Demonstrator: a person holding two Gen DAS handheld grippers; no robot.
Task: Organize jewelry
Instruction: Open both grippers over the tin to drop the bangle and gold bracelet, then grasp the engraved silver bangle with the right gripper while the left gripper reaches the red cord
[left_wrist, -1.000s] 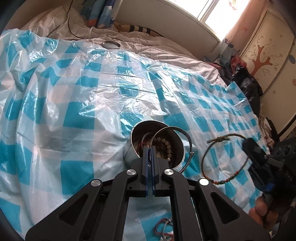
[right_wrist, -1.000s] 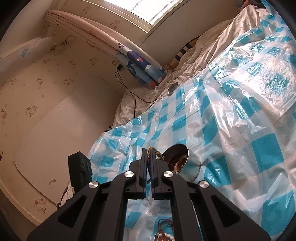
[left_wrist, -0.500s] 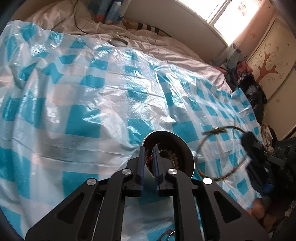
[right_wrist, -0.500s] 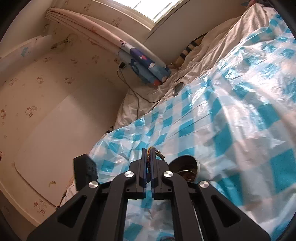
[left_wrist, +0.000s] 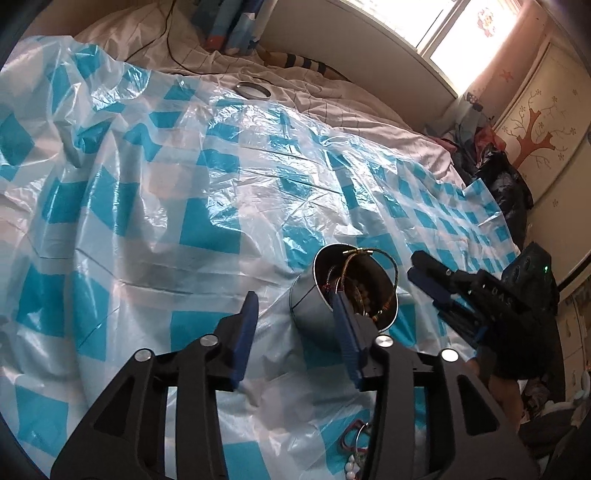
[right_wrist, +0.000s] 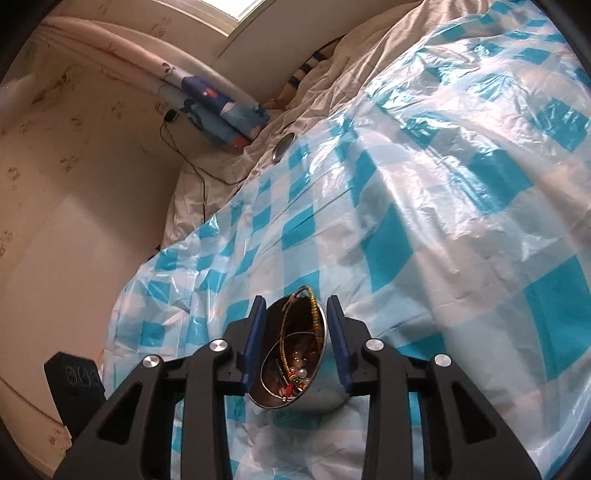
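A steel bowl (left_wrist: 308, 312) stands on the blue-and-white checked plastic sheet (left_wrist: 207, 206); it also shows in the right wrist view (right_wrist: 321, 400). It holds beads and bangles. A thin braided bangle (left_wrist: 369, 254) leans in the bowl, partly over its rim, and shows in the right wrist view (right_wrist: 312, 299) too. My left gripper (left_wrist: 295, 325) is open and empty, just left of and above the bowl. My right gripper (right_wrist: 295, 339) is open and empty over the bowl; it appears in the left wrist view (left_wrist: 424, 273) to the bowl's right. More jewelry (left_wrist: 354, 446) lies at the near edge, partly hidden.
The sheet covers a bed with a white quilt (left_wrist: 332, 99). A round metal lid (left_wrist: 253, 89) lies at the far side. Folded bedding (right_wrist: 218, 110) and a black cable (right_wrist: 192, 162) are near the headboard. Dark bags (left_wrist: 506, 184) are piled at the right.
My right gripper brought the braided bangle over the bowl and opened, leaving it in the bowl. My left gripper opened and let go of its silver bangle.
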